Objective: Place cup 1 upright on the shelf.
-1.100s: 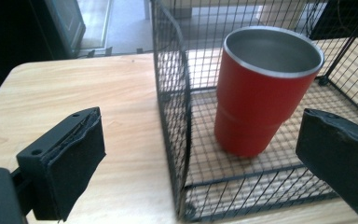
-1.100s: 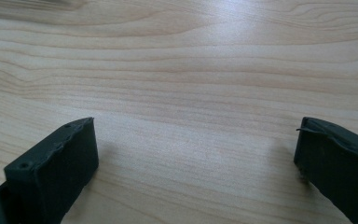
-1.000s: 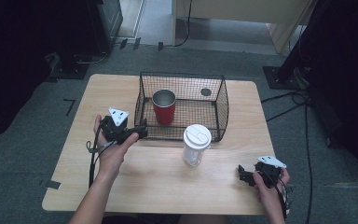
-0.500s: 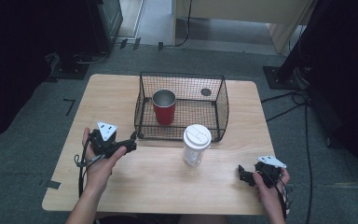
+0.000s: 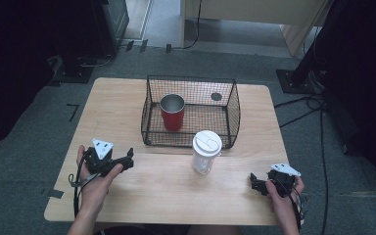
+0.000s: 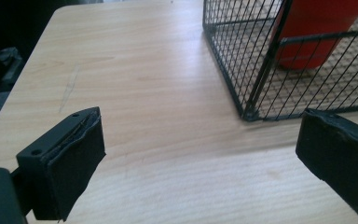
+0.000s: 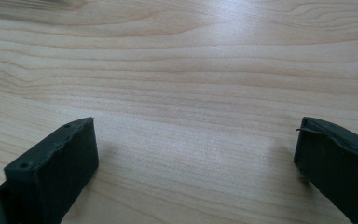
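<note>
The left gripper point(image 5: 127, 159) hovers over the worktop point(image 5: 127, 107) with its jaws spread wide and holding nothing. The red cup point(image 5: 173, 112) stands upright inside the wire basket point(image 5: 232, 105), ahead of those jaws and off to their right, well apart. The right gripper point(image 5: 254, 181) rests near the worktop's front right corner, jaws also released, with bare wood between them.
</note>
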Available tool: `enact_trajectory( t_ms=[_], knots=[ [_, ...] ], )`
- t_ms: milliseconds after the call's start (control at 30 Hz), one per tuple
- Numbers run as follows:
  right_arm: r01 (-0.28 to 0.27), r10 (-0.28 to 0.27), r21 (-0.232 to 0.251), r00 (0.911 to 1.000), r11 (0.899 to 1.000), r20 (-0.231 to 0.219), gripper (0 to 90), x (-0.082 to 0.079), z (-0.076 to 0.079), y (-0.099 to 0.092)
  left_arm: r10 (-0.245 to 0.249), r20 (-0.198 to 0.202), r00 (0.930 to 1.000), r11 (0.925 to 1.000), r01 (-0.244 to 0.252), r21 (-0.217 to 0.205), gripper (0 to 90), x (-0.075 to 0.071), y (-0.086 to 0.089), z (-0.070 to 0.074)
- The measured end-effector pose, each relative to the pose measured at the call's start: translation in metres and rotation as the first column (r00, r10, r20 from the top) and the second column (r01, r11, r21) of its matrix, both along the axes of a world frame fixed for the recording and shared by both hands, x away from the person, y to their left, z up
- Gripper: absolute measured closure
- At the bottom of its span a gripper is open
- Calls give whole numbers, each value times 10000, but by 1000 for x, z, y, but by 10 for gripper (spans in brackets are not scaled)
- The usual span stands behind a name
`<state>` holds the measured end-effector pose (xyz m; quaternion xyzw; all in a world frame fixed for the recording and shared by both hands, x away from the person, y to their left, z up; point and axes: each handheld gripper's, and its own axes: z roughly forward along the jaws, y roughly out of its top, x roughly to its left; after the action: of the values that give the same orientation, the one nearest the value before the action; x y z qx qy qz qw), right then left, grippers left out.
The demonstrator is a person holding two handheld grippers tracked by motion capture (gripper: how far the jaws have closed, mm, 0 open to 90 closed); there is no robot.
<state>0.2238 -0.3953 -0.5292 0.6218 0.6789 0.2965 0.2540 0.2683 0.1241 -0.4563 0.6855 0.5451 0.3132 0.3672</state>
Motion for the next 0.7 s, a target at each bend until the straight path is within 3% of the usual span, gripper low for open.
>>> enact_trajectory(
  t_ms=[533, 700],
  knots=[
    [3, -3, 3, 10000, 10000, -1, 0, 0, 0, 0, 270, -343, 9990, 9993, -261, 270, 20, -21, 32, -20],
    [6, -6, 4, 10000, 10000, -2, 0, 0, 0, 0, 456, -329, 9984, 9990, -456, 16, 20, -30, 45, -23]
  ],
)
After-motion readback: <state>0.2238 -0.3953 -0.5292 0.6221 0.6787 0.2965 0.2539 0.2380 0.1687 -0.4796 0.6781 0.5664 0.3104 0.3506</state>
